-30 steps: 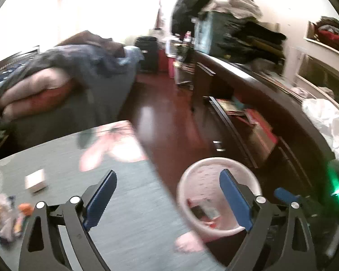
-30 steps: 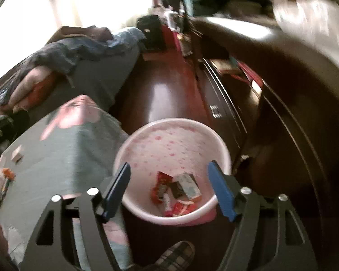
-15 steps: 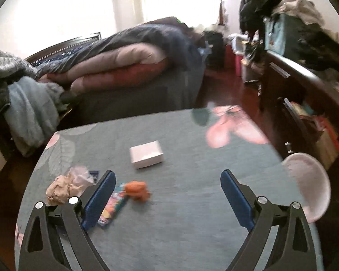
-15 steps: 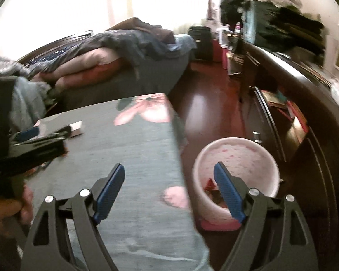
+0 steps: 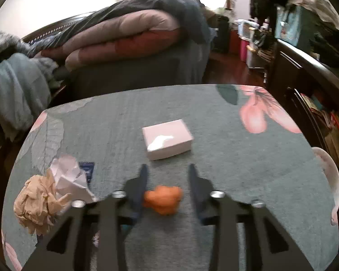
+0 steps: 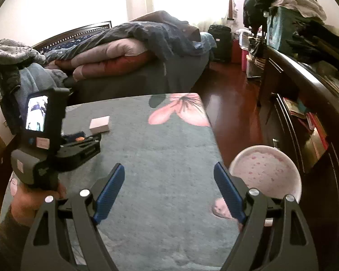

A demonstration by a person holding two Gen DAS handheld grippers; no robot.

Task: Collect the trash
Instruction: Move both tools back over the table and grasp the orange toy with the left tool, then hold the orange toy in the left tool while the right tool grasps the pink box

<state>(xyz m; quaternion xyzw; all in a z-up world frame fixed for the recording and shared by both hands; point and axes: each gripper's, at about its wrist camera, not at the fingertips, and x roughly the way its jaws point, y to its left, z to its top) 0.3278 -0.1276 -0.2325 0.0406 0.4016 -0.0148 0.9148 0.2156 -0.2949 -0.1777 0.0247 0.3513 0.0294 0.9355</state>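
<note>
Both wrist views face the bed, sharing the table [image 5: 214, 117].

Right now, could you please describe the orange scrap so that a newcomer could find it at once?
Find the teal floral table, then the white box at its middle. Nearer than the box, between the left gripper fingers, lies the orange scrap, the only bright orange thing; neighbouring paper wads are beige and white.

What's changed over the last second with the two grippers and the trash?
The left gripper swung from the bin to the table, closing around the orange scrap, not yet gripping. The right gripper left the bin, open. Box and paper wads stayed.
</note>
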